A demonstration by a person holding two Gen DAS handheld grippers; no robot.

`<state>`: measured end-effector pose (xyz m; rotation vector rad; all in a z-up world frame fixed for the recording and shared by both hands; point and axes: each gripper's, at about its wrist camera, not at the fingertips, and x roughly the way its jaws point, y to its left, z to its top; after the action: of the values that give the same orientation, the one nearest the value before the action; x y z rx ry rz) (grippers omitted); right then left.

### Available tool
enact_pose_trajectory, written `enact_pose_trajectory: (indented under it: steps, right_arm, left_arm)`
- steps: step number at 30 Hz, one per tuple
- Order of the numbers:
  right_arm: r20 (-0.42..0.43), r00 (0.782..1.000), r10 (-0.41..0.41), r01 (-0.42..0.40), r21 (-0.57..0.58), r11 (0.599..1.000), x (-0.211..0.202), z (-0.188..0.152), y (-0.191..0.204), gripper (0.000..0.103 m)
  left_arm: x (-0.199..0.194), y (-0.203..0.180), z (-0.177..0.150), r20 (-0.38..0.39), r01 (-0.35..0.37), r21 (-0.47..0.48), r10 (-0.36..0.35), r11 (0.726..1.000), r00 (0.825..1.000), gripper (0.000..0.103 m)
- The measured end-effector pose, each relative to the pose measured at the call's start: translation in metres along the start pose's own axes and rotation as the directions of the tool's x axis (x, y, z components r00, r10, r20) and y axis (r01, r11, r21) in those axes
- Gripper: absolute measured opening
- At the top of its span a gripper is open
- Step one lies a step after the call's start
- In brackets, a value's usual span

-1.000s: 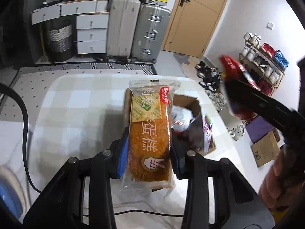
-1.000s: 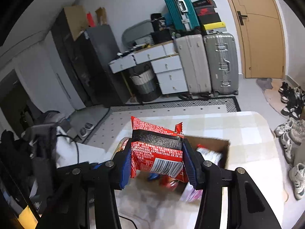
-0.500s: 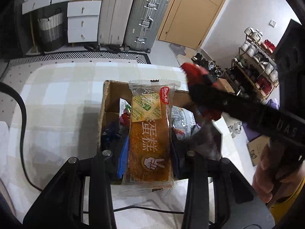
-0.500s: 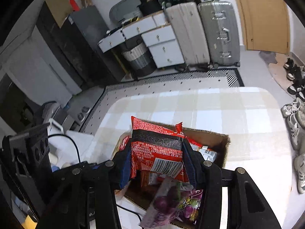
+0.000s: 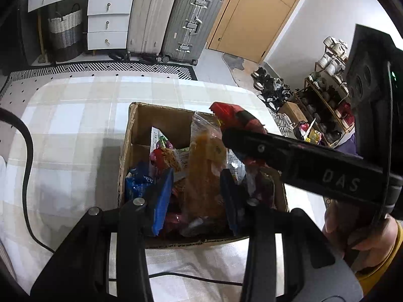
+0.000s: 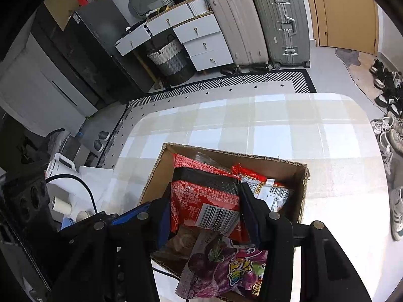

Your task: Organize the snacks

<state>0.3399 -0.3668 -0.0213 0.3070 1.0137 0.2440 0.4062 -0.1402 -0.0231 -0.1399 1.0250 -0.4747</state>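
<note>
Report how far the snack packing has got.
Done: several packets already lie in the cardboard box, including a purple one. In hand: the left claw holds an orange cake packet over the box, and the right claw holds a red packet there. Left: releasing both.

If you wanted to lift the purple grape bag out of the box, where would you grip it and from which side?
Probably by the crimped near edge of the purple bag, coming from above on the near side. It lies flat on top of the other snacks and overhangs the box's near wall, so that flat seam is exposed, while its far end is tucked under the red packet.
</note>
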Motion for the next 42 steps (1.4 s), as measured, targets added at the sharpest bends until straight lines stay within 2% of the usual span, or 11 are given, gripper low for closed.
enact_pose_trajectory:
  steps: [5,7,11,17,21,24,27,29,32,38,42]
  right_arm:
    - [-0.002,1.0,0.003,-0.003,0.001,1.0,0.004,0.002,0.0,0.049]
    - [0.02,1.0,-0.025,0.025,-0.002,1.0,0.001,0.004,0.001,0.049]
    - [0.059,0.998,-0.01,0.007,0.046,0.999,-0.008,0.007,-0.006,0.049]
    - [0.007,0.997,-0.072,0.072,0.067,0.995,0.002,0.003,-0.017,0.049]
    - [-0.063,0.991,-0.121,0.127,0.096,0.987,0.014,-0.002,-0.025,0.05]
    - [-0.04,0.989,-0.139,0.142,0.073,0.987,0.011,-0.006,-0.024,0.054]
    - [-0.017,0.988,-0.155,0.155,0.066,0.986,0.004,-0.01,-0.024,0.062]
    - [0.004,0.99,-0.143,0.143,0.057,0.988,-0.003,-0.014,-0.023,0.074]
    - [0.047,0.989,-0.144,0.143,0.022,0.989,-0.015,-0.019,-0.018,0.077]
    - [0.125,0.982,-0.143,0.145,-0.008,0.989,-0.044,-0.031,-0.005,0.079]
    - [0.187,0.976,-0.111,0.119,-0.033,0.992,-0.066,-0.044,0.003,0.083]
  left_arm:
    - [-0.015,0.001,-0.013,0.022,-0.004,0.0,0.004,1.0,1.0,0.035]
    - [-0.023,0.004,-0.017,0.039,-0.018,0.003,0.018,1.0,0.999,0.035]
    - [-0.031,0.01,-0.02,0.038,-0.011,-0.009,0.011,1.0,0.999,0.035]
    - [-0.039,0.009,-0.022,0.045,-0.013,0.0,0.013,1.0,0.999,0.035]
    - [-0.043,0.006,-0.022,0.053,-0.02,0.002,0.019,1.0,0.998,0.035]
    - [-0.045,0.004,-0.021,0.061,-0.027,0.006,0.027,1.0,0.998,0.035]
    - [-0.048,0.002,-0.023,0.064,-0.029,0.0,0.029,1.0,0.998,0.048]
    - [-0.05,0.002,-0.023,0.075,-0.02,-0.01,0.021,1.0,0.997,0.064]
    - [-0.053,0.001,-0.021,0.094,-0.015,-0.033,0.018,0.999,0.995,0.079]
    - [-0.056,-0.01,-0.023,0.078,-0.022,-0.027,0.024,0.999,0.997,0.08]
    - [-0.064,-0.02,-0.031,0.083,0.016,0.009,-0.016,1.0,0.996,0.081]
